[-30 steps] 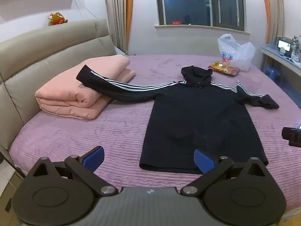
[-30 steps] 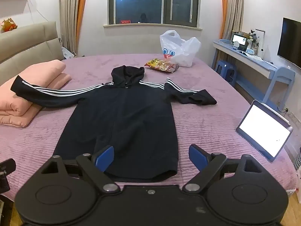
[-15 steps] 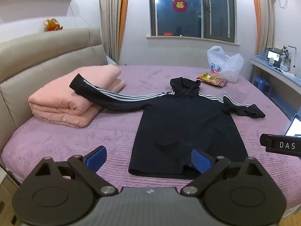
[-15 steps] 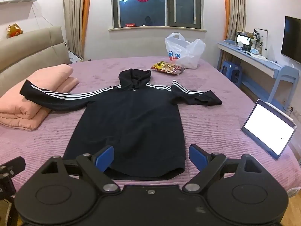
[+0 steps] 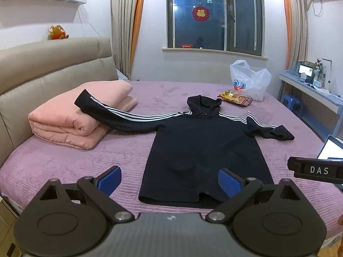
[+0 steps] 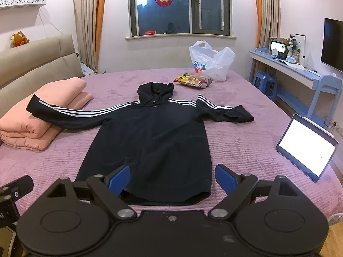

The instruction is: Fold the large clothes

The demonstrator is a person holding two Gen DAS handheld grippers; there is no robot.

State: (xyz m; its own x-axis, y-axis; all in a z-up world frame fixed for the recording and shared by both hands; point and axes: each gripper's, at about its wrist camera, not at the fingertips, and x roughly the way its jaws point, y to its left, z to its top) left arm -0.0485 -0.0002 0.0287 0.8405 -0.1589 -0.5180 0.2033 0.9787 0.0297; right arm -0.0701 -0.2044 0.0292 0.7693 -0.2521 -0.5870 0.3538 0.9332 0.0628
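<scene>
A black hoodie (image 5: 205,147) with white sleeve stripes lies flat, front up, on the purple bed (image 5: 64,162); it also shows in the right wrist view (image 6: 154,141). Its left sleeve (image 5: 111,113) rests on a folded pink quilt (image 5: 70,117); its right sleeve (image 6: 225,113) is bent on the cover. My left gripper (image 5: 169,182) is open and empty, above the near bed edge, short of the hem. My right gripper (image 6: 172,178) is open and empty, just before the hem.
A white plastic bag (image 6: 211,62) and a snack packet (image 6: 193,80) lie at the far side of the bed. A lit tablet (image 6: 306,147) stands on the bed's right edge. A blue desk (image 6: 295,70) and stools (image 6: 265,83) are at right, the headboard (image 5: 42,68) at left.
Both grippers have drawn back and up from the hoodie's hem; more of the bed and room shows. The right gripper's side has come into the left wrist view. The hoodie has not moved.
</scene>
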